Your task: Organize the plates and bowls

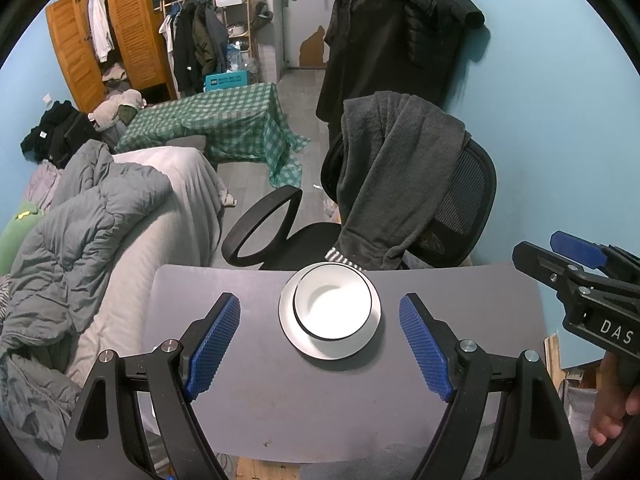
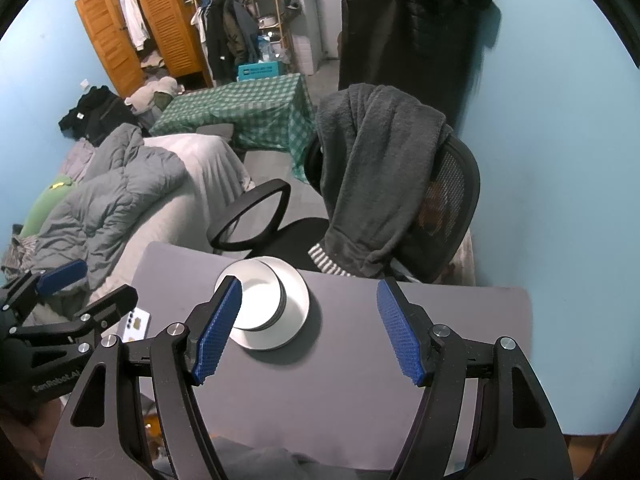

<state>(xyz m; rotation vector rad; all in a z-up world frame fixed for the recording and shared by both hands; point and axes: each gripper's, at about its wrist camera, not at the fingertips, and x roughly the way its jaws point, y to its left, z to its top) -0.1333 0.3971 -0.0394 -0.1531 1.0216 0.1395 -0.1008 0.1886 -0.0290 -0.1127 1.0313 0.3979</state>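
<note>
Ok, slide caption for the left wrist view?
Open left gripper faces white bowl sitting on plate on grey table.

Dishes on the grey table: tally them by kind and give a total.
Bowl: 1, sitting on the plate
Plate: 1, on the grey table
Total: 2

Both tools, left and right, are open and hold nothing.
</note>
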